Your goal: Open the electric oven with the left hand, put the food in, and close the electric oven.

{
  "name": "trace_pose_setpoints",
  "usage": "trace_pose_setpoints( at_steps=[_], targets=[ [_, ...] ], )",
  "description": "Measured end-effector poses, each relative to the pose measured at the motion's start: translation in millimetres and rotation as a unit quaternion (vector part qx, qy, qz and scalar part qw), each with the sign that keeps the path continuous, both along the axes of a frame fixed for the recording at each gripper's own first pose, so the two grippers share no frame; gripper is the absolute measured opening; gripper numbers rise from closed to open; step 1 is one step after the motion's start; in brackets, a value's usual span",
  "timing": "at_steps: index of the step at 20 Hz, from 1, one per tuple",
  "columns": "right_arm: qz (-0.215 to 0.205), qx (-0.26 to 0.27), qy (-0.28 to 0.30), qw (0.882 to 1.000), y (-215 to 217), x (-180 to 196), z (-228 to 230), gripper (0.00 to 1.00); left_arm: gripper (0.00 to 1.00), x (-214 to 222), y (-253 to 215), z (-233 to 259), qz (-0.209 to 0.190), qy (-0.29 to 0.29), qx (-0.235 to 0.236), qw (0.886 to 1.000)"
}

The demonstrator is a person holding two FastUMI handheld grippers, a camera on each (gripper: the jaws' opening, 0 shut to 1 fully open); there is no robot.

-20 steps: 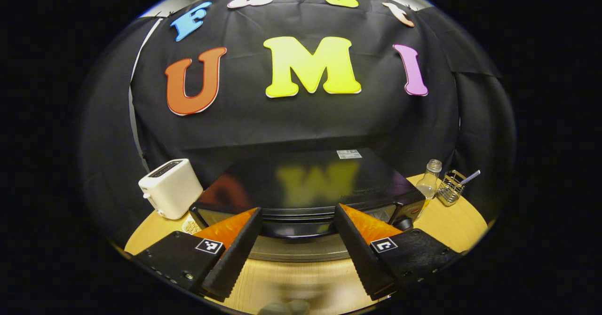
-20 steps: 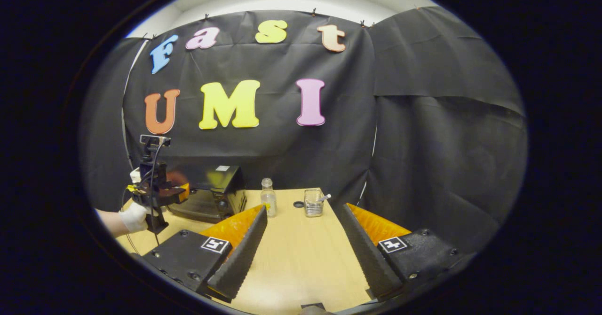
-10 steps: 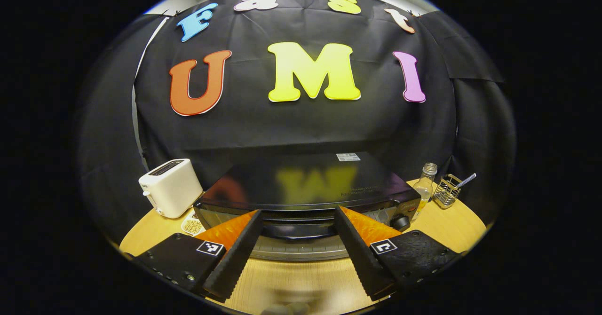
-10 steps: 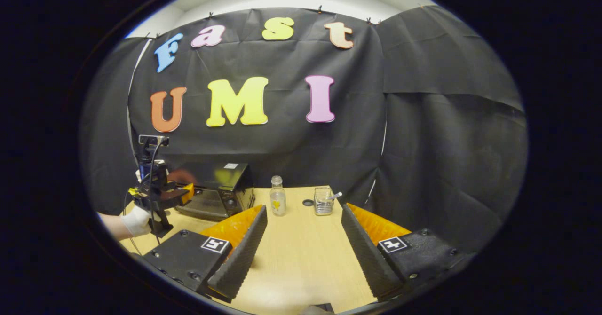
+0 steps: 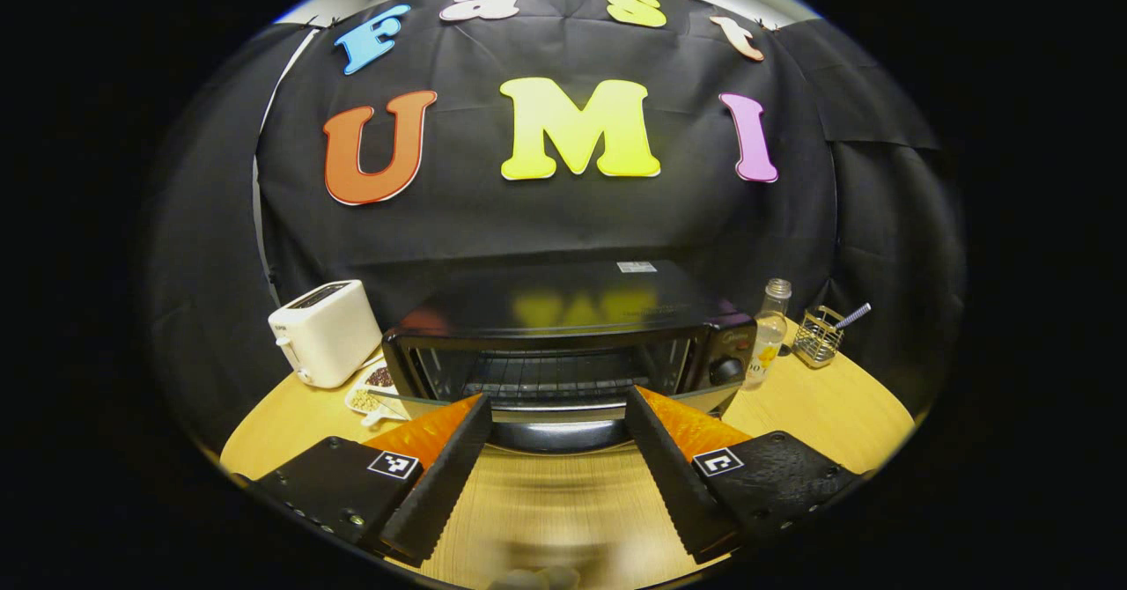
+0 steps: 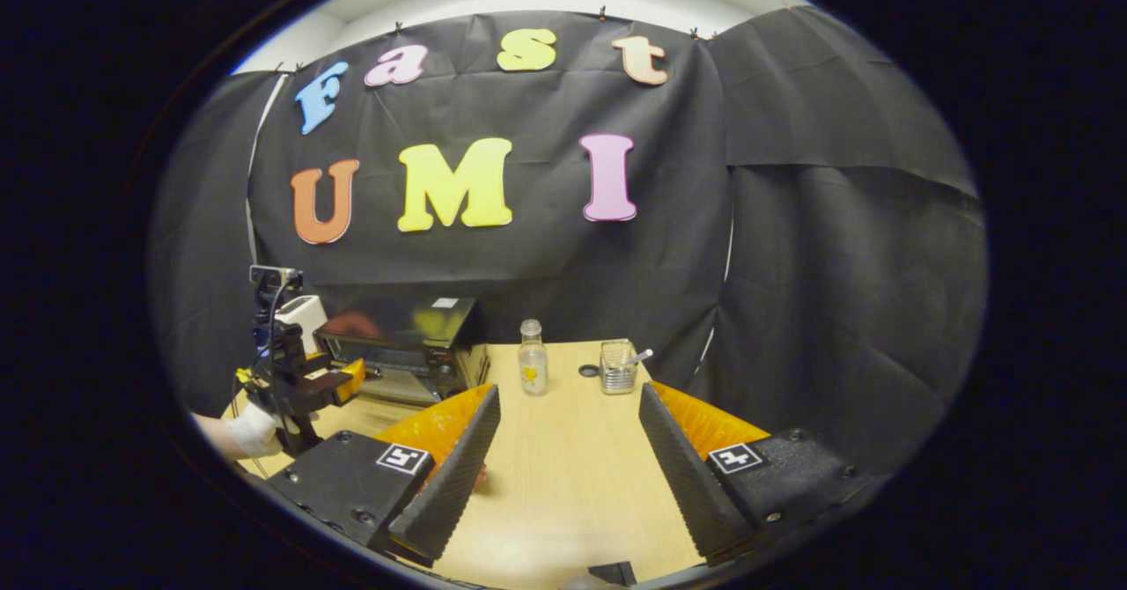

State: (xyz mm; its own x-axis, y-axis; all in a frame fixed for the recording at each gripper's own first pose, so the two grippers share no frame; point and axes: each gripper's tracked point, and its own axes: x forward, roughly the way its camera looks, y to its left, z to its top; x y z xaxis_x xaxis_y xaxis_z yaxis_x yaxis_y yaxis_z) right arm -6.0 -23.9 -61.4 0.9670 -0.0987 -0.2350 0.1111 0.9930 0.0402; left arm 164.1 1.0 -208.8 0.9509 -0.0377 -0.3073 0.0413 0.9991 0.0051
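Observation:
The black electric oven [image 5: 572, 308] stands on the wooden table with its door [image 5: 563, 416] swung down toward me, and the wire rack [image 5: 546, 377] shows inside. The door's dark handle [image 5: 559, 437] lies between the spread fingers of my left gripper [image 5: 556, 398], which is open and not pressing on it. A white plate of food [image 5: 374, 387] sits left of the oven. In the right gripper view, a gloved hand [image 6: 251, 431] holds the left gripper [image 6: 299, 383] before the oven [image 6: 409, 339]. My right gripper [image 6: 568, 396] is open over bare table.
A white toaster [image 5: 324, 333] stands left of the oven. Right of the oven are a glass bottle [image 6: 531, 368], a small dark cap [image 6: 588, 370] and a wire holder with a utensil [image 6: 619, 367]. Black cloth walls close the booth behind and to the right.
The oven door has swung down from nearly shut to open, so the rack now shows. The left gripper drew back and lower with it. The right gripper's view shifted only slightly.

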Motion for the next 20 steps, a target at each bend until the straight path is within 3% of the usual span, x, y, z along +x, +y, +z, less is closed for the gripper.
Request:
trace_pose_setpoints(
  at_steps=[9, 20],
  targets=[
    [0.013, -0.001, 0.014, 1.000, 10.8, -7.2, -12.5, 1.00, 0.97, -54.0, 0.8, -58.5, -0.005, 0.059, 0.005, 0.998],
    [0.002, -0.006, 0.039, 0.999, 9.7, -10.6, -34.3, 0.97, 0.94, -78.3, -6.8, -122.3, -0.011, 0.131, -0.010, 0.991]
  ],
)
